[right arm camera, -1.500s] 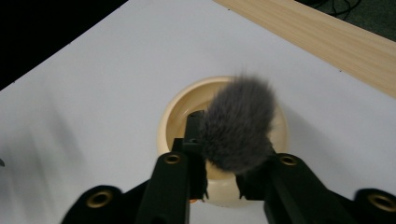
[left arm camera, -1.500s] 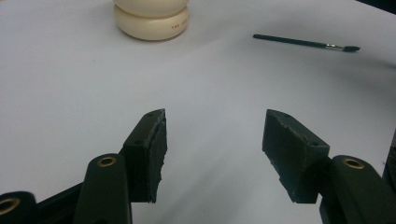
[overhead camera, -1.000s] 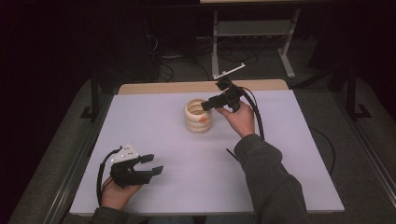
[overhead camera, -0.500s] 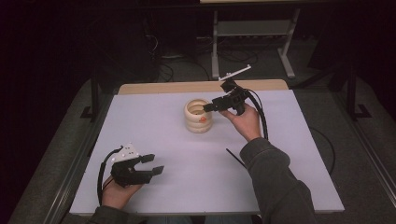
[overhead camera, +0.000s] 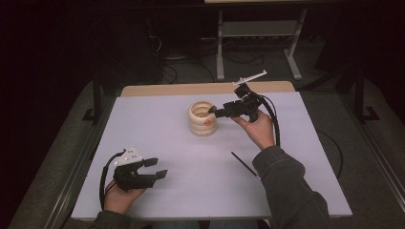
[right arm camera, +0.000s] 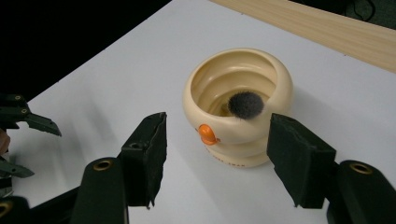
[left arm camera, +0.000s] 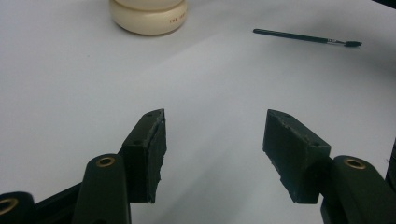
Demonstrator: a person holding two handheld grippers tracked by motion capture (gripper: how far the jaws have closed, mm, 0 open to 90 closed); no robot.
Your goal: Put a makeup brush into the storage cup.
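A cream ribbed cup with an orange knob stands at the far middle of the white table. In the right gripper view the cup holds a brush with a grey fluffy head that pokes up inside. My right gripper hovers just right of the cup's rim, open, with nothing between its jaws. A thin dark brush lies on the table near the right sleeve. My left gripper rests at the near left, open and empty, pointing toward the cup's base and the thin brush.
A wooden strip runs along the table's far edge. Beyond it stand a metal stand and cables on a dark floor. Bare white surface lies between the two grippers.
My right hand has drifted slightly to the right and toward the person, away from the cup's rim. The left gripper has not moved.
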